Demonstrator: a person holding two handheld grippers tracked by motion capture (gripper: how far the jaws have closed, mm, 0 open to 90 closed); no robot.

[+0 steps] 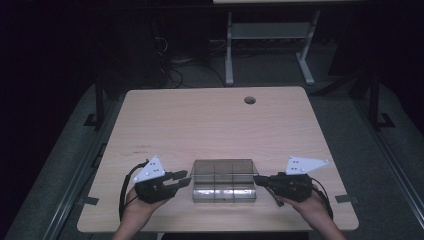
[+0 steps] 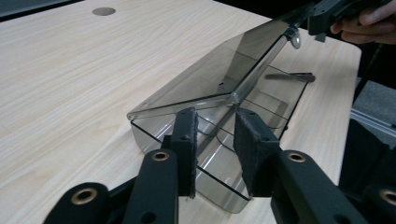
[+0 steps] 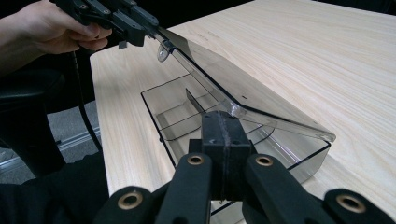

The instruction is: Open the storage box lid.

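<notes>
Clear divided box (image 1: 224, 181) sits at the counter (image 1: 210, 125) near edge, 6 o'clock, lid (image 2: 219, 70) propped half up. Right claw (image 3: 225, 135) is pinched fully together at the lid's 3 o'clock end, seemingly on its edge. Left claw (image 2: 215, 140) stands partly apart at the 9 o'clock end, pads straddling the lid corner, gripping nothing. To do this well: keep right grip steady, swing lid about its hinge, left claw bracing the base.

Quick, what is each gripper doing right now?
Left gripper: open, its pads on either side of the clear box's lid edge, not pressing.
Right gripper: shut; whether it pinches the lid cannot be told.
</notes>
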